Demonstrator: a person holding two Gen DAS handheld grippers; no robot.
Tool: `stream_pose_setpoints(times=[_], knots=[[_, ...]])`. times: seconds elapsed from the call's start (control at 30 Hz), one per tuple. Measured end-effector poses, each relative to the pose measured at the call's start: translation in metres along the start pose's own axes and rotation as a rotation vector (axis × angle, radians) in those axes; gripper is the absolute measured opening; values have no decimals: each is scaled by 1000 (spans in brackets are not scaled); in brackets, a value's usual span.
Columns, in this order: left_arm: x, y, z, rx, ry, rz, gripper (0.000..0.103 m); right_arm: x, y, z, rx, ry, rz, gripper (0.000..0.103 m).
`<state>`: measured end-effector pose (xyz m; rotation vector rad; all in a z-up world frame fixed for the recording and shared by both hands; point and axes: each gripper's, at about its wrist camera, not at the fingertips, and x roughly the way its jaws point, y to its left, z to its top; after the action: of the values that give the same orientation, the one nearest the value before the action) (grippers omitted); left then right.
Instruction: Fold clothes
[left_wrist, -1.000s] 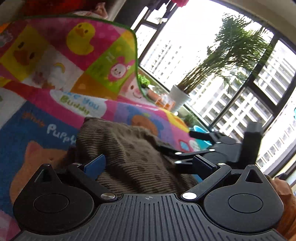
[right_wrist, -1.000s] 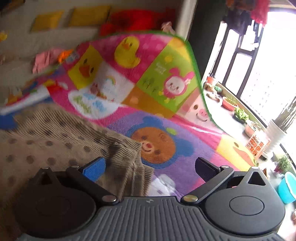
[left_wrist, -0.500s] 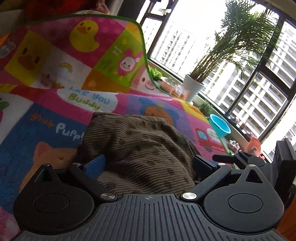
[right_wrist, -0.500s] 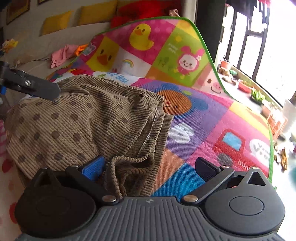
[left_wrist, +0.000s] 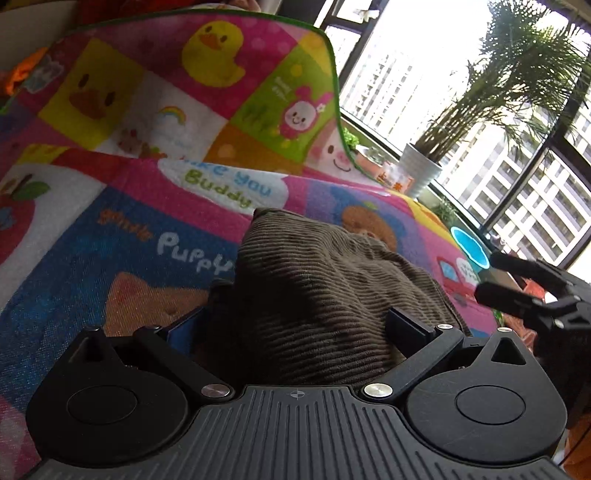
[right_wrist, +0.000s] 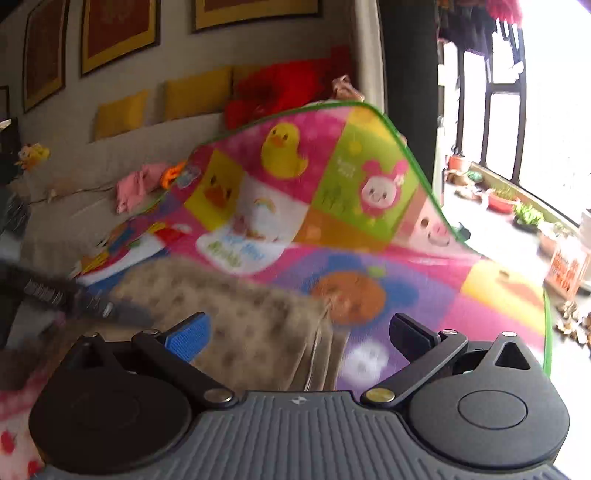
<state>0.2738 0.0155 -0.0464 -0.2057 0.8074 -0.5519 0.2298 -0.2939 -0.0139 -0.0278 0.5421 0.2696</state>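
A brown corduroy garment (left_wrist: 325, 280) with faint dots lies bunched on the colourful play mat (left_wrist: 122, 236). My left gripper (left_wrist: 297, 326) is open, and the near part of the garment bulges up between its wide-apart fingers. In the right wrist view, which is blurred, the same garment (right_wrist: 240, 306) looks tan and spreads out ahead and to the left. My right gripper (right_wrist: 301, 336) is open above its right edge with nothing held. The right gripper (left_wrist: 517, 288) shows at the right edge of the left wrist view, and the left gripper (right_wrist: 55, 295) as a dark blur at the left of the right wrist view.
The mat's far end curls up against a sofa (right_wrist: 92, 177) with yellow cushions (right_wrist: 199, 96) and a red cushion (right_wrist: 291, 88). A pink cloth (right_wrist: 136, 184) lies on the sofa. Potted plants (left_wrist: 421, 170) and a blue bowl (left_wrist: 471, 249) stand by the window on the right.
My right gripper has pulled back and tilted up from the garment's bunched edge, which lay between its fingers. The left gripper has pushed closer over the garment. Both stay open.
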Motion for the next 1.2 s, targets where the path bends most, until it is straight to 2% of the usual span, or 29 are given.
stream_pose_setpoints(times=[0.13, 0.23, 0.3, 0.33, 0.4, 0.5, 0.57, 0.63, 0.73, 0.8, 0.87, 0.9, 1.03, 1.2], knots=[[0, 5, 0, -22, -3, 7, 103, 52, 1, -4, -27, 158, -45, 103], [-13, 6, 1, -38, -34, 75, 102, 64, -1, -11, -16, 186, -31, 103], [-36, 2, -2, -56, -70, 71, 102, 69, -3, -15, -15, 199, -26, 103], [-50, 0, -5, -67, -84, 35, 102, 67, -3, -16, -24, 197, -29, 103], [-75, -3, -13, -98, -72, -108, 102, 62, -2, -12, -44, 171, -23, 103], [-90, -8, -36, -139, 36, -343, 103, 54, -5, -2, -56, 123, -12, 103], [-86, -15, -54, -159, 106, -436, 103, 57, -17, 12, -10, 84, -15, 103], [-71, -21, -69, -182, 168, -476, 103, 64, -28, 25, 30, 55, -25, 103], [-41, -22, -75, -231, 205, -436, 103, 91, -35, 30, 1, 69, -89, 103], [-28, -16, -67, -267, 179, -368, 103, 108, -33, 25, -85, 108, -143, 101], [-19, -5, -57, -310, 163, -321, 103, 116, -33, 16, -140, 151, -161, 99], [-16, 2, -52, -332, 153, -299, 103, 113, -34, 10, -142, 159, -158, 98], [-9, 27, -27, -299, 82, -155, 103, 86, -32, -7, -162, 181, -141, 98], [6, 51, 13, -244, 4, -52, 103, 26, 10, -37, -271, 200, -78, 98]])
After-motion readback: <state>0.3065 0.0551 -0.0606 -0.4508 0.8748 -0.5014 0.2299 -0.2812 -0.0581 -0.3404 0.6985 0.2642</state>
